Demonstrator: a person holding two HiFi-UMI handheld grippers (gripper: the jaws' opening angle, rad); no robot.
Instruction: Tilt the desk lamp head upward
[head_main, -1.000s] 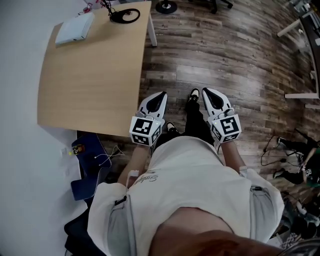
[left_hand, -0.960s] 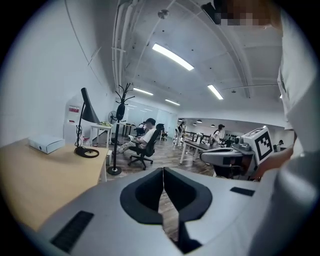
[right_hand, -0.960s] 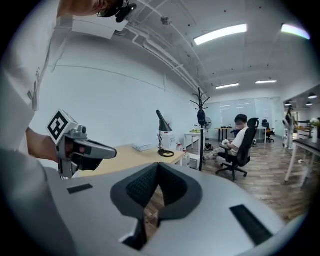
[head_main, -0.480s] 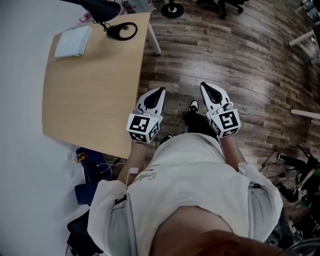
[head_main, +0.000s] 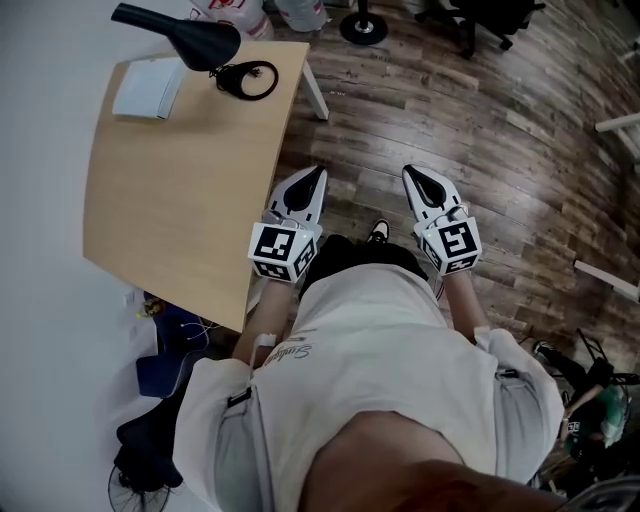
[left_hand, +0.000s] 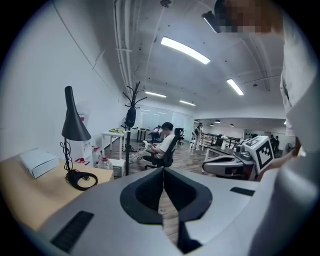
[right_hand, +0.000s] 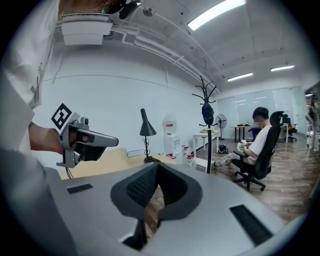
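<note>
Obs. — task not yet under way. The black desk lamp (head_main: 195, 38) stood at the far corner of the pale wooden worktop (head_main: 170, 200), just beside a flat white box (head_main: 148, 88). In the left gripper view its cone-shaped head (left_hand: 75, 127) pointed downward. A black cord (left_hand: 64, 149) hung along the stem to the ring-shaped base (head_main: 248, 80).

Left tool (head_main: 318, 172): jaws closed tip to tip, nothing between them. Right tool (head_main: 408, 170): the same, closed and empty. Both were held level in front of the torso. The left one was at the worktop's near edge and the right one over the dark plank floor (head_main: 480, 130). Both were well apart from the lamp.

Risks, as judged:
- The base looked light. An upward push on the head with nothing bracing the base could slide or tip the whole lamp, and the box sat right beside it.
- The closed jaws would have to part before any grip. A nudge with shut tips could skid off the smooth cone.
- The hanging cord could snag a jaw on approach and drag the lamp.
- Hinge stiffness could not be told from here — a stiff joint would lift the base instead of tilting the head.
</note>
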